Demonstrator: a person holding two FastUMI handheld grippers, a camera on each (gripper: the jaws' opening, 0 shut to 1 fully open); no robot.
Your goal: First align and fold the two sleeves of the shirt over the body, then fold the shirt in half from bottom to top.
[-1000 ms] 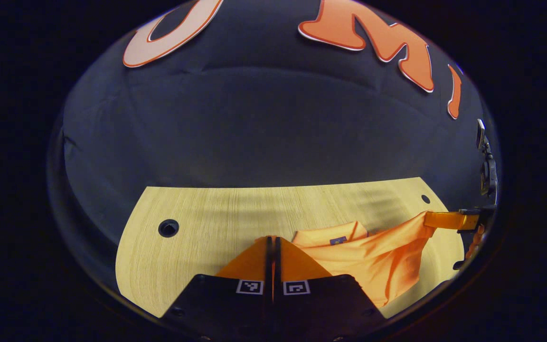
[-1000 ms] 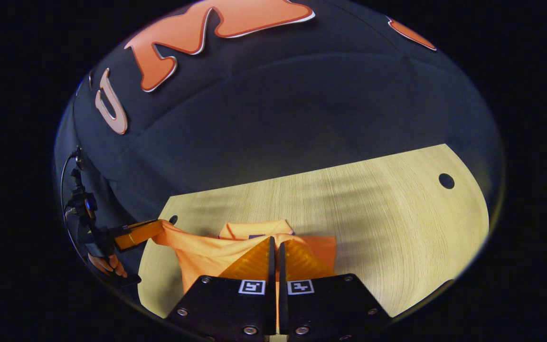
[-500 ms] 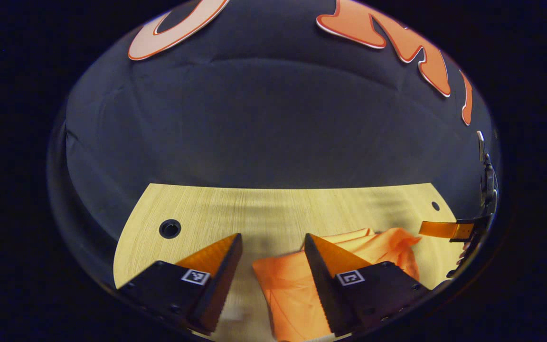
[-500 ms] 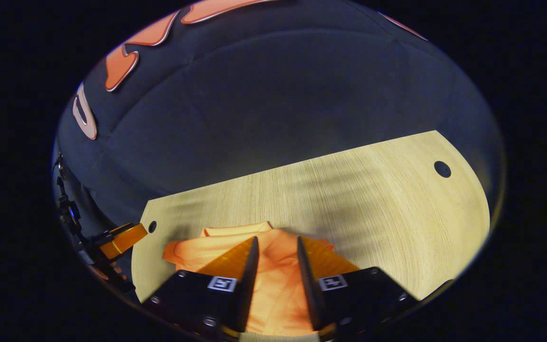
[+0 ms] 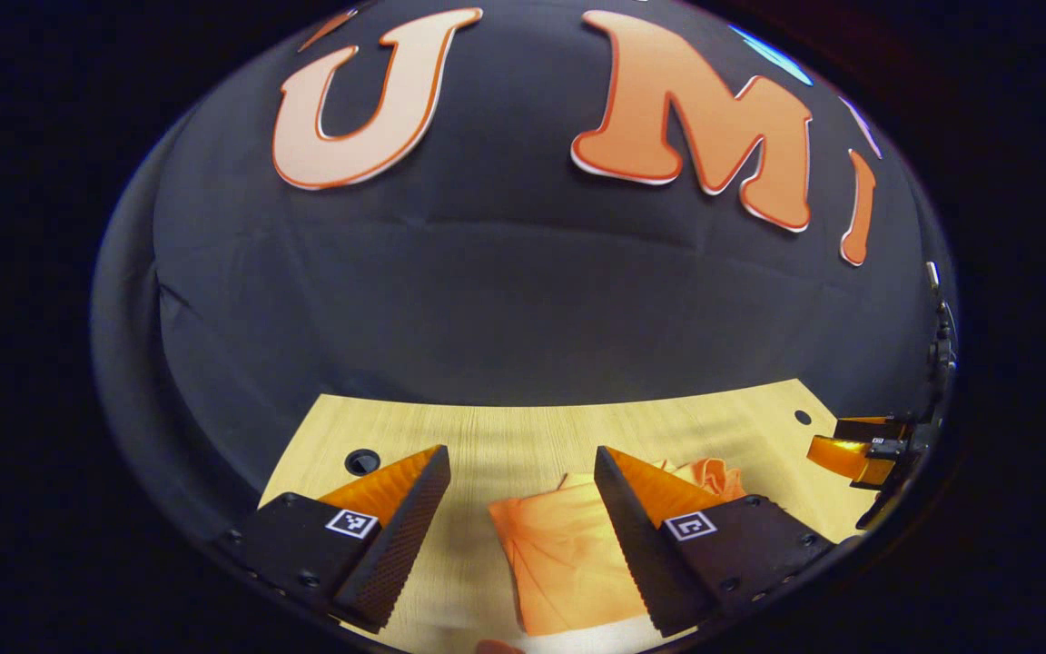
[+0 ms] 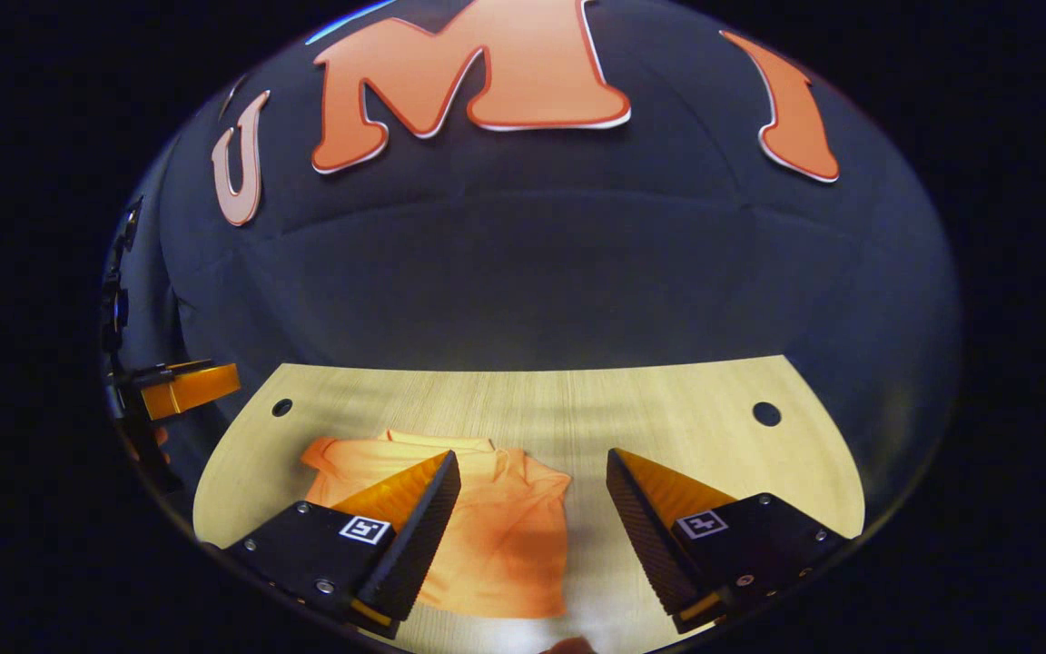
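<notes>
So the orange shirt (image 6: 496, 536) is lying folded up into a compact bundle on the light wood table (image 6: 668, 409), toward the near edge. In the right gripper view it sits mostly left of center, with the collar end pointing at the back wall and a bit of rumpled fabric sticking out on the left side.

The right gripper (image 6: 530, 468) is hanging above the table with its jaws spread wide, nothing between them. Its left finger overlaps the shirt in the picture, but I can't tell if it's actually touching.

Same deal with the left gripper (image 5: 520, 463): jaws wide apart, holding nothing, with the shirt (image 5: 559, 554) showing in the gap and partly behind its right finger.

Each gripper also shows up at the far edge of the other's view, off to the side of the table. There are a couple of round holes (image 6: 766, 414) in the tabletop near the back corners.
</notes>
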